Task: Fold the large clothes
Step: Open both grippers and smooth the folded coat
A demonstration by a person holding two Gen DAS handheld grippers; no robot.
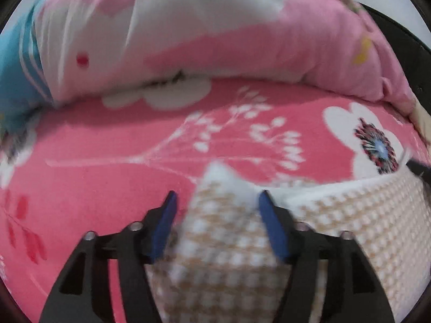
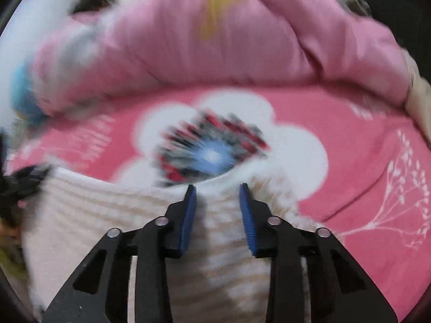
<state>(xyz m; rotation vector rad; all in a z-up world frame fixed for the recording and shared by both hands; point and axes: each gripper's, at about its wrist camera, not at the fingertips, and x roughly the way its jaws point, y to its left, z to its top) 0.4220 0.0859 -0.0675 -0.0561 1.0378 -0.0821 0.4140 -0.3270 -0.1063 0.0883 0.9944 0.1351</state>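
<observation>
light: even, soft, indoor | shadows: faint under quilt (image 1: pixel 204 27) | blur: heavy on right view, milder on left | edges: bowed, dark corners

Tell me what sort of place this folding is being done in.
Most likely a bedroom, on a bed: a pink floral bedsheet covers the surface, a bunched pink quilt lies behind it, and the cream checked garment is spread on the sheet.

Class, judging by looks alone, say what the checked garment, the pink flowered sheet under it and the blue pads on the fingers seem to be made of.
Checked garment: probably thick waffle-knit or fleece, matte; raised beige-and-white bumps.
Pink flowered sheet: seemingly soft printed woven or brushed fabric, matte; flat, lightly creased.
Blue pads: likely rubber or foam, dull; no shine.
</observation>
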